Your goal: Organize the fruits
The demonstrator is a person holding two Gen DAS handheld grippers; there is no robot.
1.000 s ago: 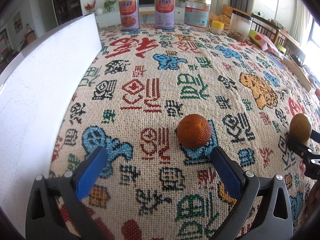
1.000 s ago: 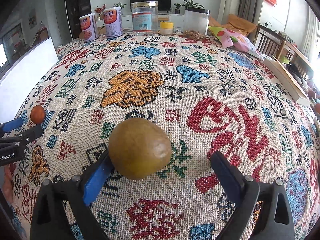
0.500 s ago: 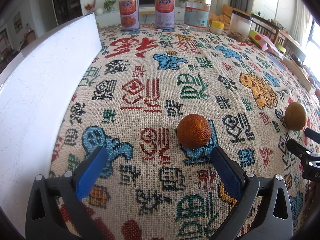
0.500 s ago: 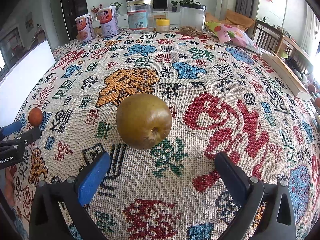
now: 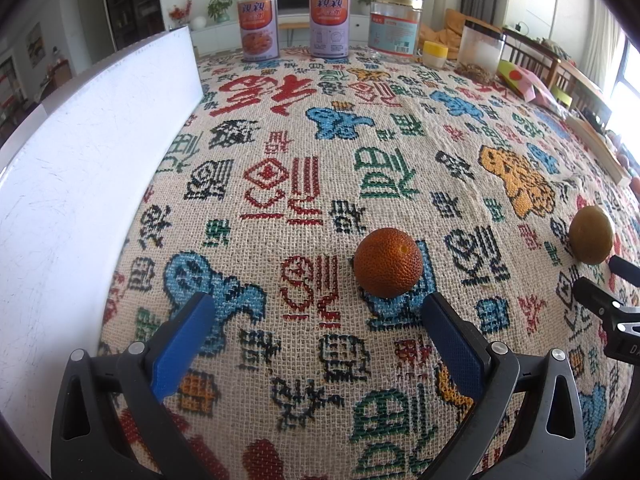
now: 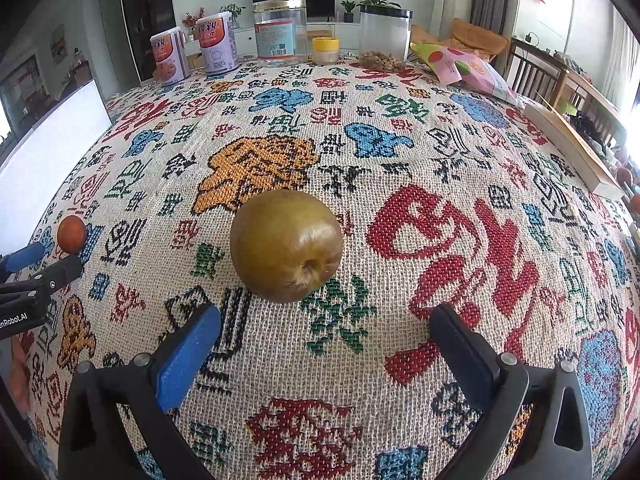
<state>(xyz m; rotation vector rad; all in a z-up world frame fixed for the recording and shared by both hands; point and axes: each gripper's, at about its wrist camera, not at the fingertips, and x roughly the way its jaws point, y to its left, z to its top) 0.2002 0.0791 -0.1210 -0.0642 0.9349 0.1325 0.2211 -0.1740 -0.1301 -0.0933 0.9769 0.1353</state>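
Observation:
A small orange, rough-skinned fruit [image 5: 388, 262] lies on the patterned cloth just ahead of my left gripper's right finger. My left gripper [image 5: 316, 336] is open and empty. A brown-green pear-like fruit [image 6: 286, 246] lies on the cloth just ahead of my right gripper [image 6: 324, 340], which is open and empty, with no finger touching it. The pear also shows in the left wrist view [image 5: 591, 234] at the right, beyond the right gripper's fingers [image 5: 596, 292]. The orange fruit shows in the right wrist view [image 6: 71, 234] at the far left.
A white board [image 5: 80, 184] stands along the table's left side. Two cans [image 5: 259, 26], a clear jar [image 5: 394, 24], a yellow-lidded pot [image 5: 436, 53] and a clear container [image 6: 384, 34] stand at the far edge. A snack bag [image 6: 464, 68] and a flat box [image 6: 568, 148] lie at the right.
My right gripper has let go of the pear and drawn back; the pear now rests on the cloth, rolled so its dimple faces me. The left gripper and orange fruit have not moved.

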